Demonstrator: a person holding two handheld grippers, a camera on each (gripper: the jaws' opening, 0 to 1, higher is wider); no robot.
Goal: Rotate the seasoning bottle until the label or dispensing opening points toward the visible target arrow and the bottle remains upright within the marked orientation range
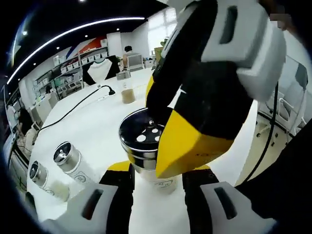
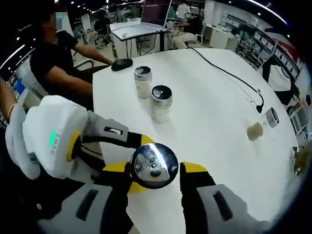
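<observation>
Brushed steel and clear glass: the seasoning bottle [image 1: 145,146] stands upright on the white table [image 1: 97,122], right between my left gripper [image 1: 157,181] jaws, which press its body from both sides just under the cap. In the right gripper view the same bottle's perforated lid [image 2: 154,165] sits between the yellow pads of my right gripper [image 2: 155,176], whose jaws are closed around the cap from above, so I have it held twice, low and high. In the left gripper view my right gripper [image 1: 195,112] comes down from above and its yellow pad covers the bottle's near right side. The dispensing holes on the lid face up at me in both views; I cannot make out a label on the body, and I see no target arrow or marked range on the table near my jaws, so I cannot say how close the bottle is to its heading. My judgement is that the turn is under way or about to begin: the grip is made and the bottle is upright, while the rotation to the mark and the release are left. Beyond my jaws in the right gripper view, two other shakers [image 2: 152,94] stand well apart from the one I hold, a black cable [image 2: 229,75] runs across the table, and a seated person [image 2: 58,63] is off to the left.
</observation>
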